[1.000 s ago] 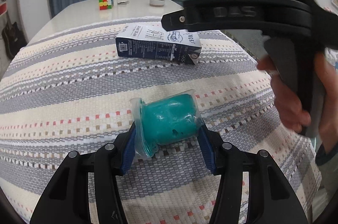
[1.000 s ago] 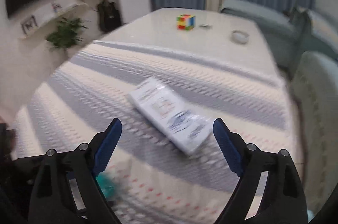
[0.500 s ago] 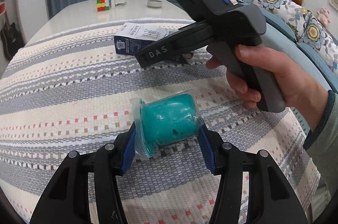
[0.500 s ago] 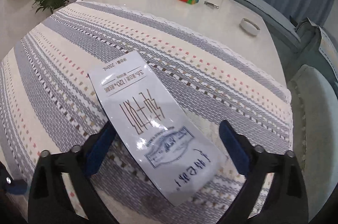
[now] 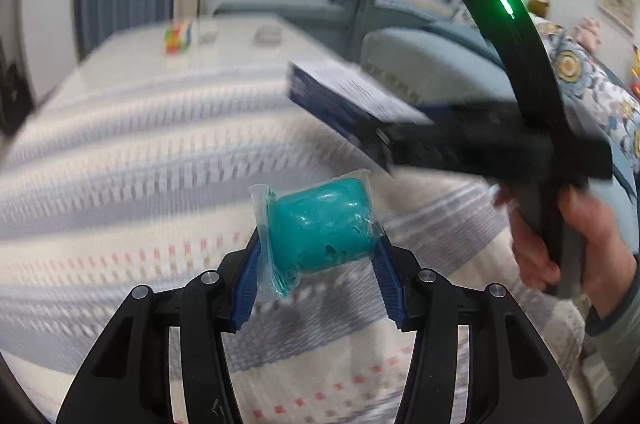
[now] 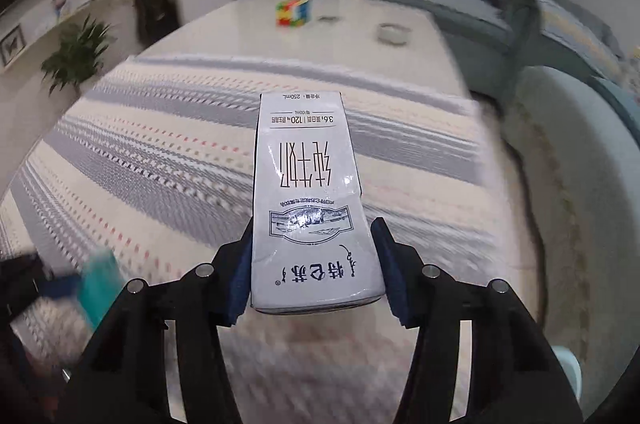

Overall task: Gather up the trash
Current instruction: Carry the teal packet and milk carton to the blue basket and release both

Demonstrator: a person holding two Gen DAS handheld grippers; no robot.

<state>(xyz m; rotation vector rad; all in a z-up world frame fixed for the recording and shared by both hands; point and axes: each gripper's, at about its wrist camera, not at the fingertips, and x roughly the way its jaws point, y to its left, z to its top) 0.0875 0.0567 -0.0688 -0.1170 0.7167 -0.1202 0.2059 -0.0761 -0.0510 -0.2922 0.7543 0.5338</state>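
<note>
teal wrapped lump (image 5: 320,224) clenched in left hand-held gripper (image 5: 316,264), right hand-held gripper (image 6: 312,264) closing on milk carton (image 6: 308,200)

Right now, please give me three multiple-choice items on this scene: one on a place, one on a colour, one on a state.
1. Where is the colourful cube?
A. on the bare far part of the table
B. on the striped cloth
C. on the sofa

2. What colour is the lump in the clear bag?
A. red
B. teal
C. yellow

3. What is between the fingers of the right gripper?
A. nothing
B. the cube
C. the milk carton

Answers:
1. A, it stands beyond the edge of the striped cloth.
2. B, the left gripper holds it, plainly teal.
3. C, the closing jaws have the carton lifted between them.
</note>
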